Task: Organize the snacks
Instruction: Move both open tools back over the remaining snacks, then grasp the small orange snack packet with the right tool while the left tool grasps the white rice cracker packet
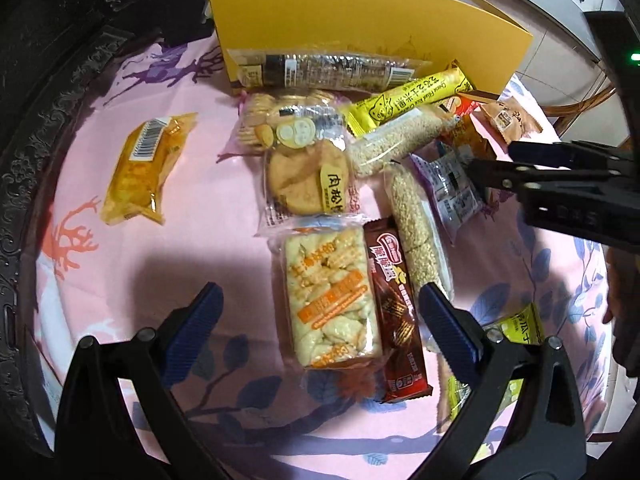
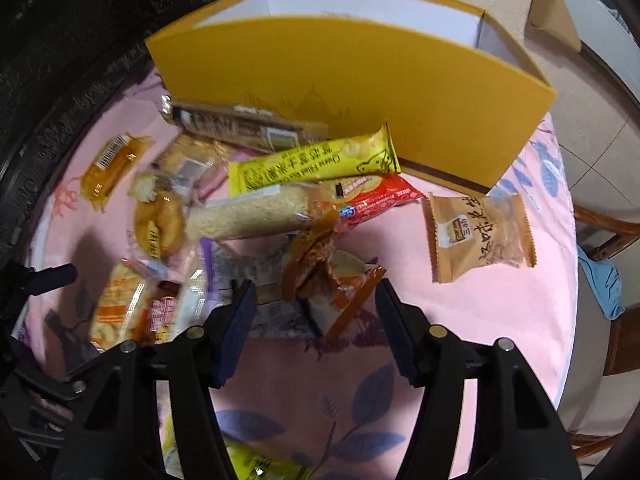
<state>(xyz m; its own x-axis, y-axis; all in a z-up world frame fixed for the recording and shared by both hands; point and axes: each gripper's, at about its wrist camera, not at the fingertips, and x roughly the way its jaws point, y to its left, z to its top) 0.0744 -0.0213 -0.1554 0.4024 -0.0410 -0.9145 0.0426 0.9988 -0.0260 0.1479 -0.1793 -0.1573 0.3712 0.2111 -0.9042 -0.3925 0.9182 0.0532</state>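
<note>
Left claw [image 1: 320, 320] hangs wide open over the pink floral-print cloth [image 1: 208, 208] on the tabletop, nothing gripped; its blue pads straddle a clear-wrapped pale puffed-rice bar w/ orange print [image 1: 330, 294] and a brown chocolate wafer pack [image 1: 398, 312], not touching either. Right claw [image 2: 316, 320] is abt half open, empty too, pointing down just above a crumpled orange-brown wrapper [image 2: 316, 264] on a grey-purple pack [image 2: 256, 268]. Rest of the snacks lie in a loose heap in front of the open yellow cardboard box [image 1: 360, 20]: long yellow cheese rice-roll pack [image 2: 316, 160], sesame-coated roll in clear wrap [image 2: 248, 216], red biscuit pack [image 2: 380, 198]. Tan square pouch [image 2: 480, 232] sits apart to the right; yellow-orange pack w/ barcode [image 1: 140, 168] sits apart to the left.
</note>
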